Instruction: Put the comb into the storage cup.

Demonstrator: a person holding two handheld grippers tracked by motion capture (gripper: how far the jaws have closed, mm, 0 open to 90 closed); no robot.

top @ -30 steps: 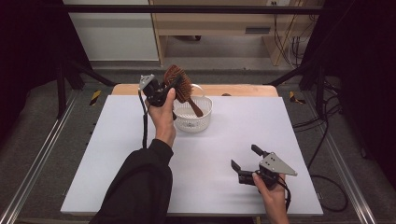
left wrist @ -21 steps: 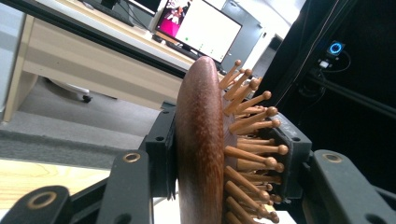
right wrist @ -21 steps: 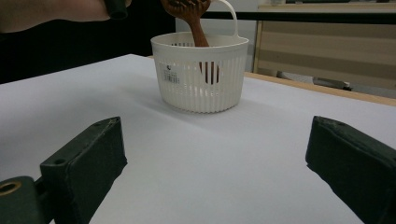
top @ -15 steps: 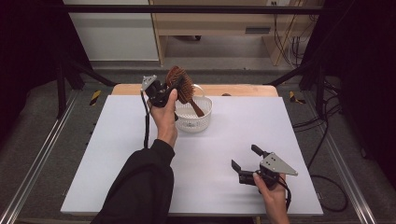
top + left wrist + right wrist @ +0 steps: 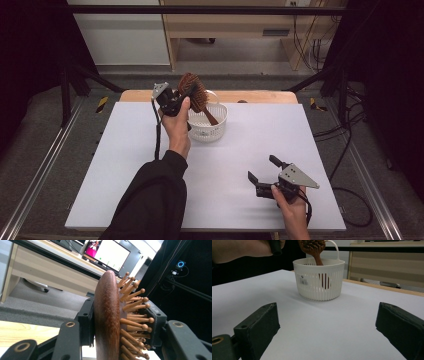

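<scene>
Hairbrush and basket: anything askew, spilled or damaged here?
Nothing stands out. The left gripper holds the wooden hairbrush by its head, handle slanting down inside the upright white basket; no spill or damage shows.

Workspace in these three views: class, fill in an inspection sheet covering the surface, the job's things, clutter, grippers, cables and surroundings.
Surface: white tabletop, wooden edge at the far side.
Job's things: wooden hairbrush, head up, handle down inside the white slotted basket.
Clutter: nothing seen.
Grippers: left gripper shut on the hairbrush head; right gripper open over bare tabletop, holding nothing.
Cables: black cable trails from the left gripper; more lie on the floor at right.
Surroundings: grey floor, wooden desk, lit monitor.
</scene>
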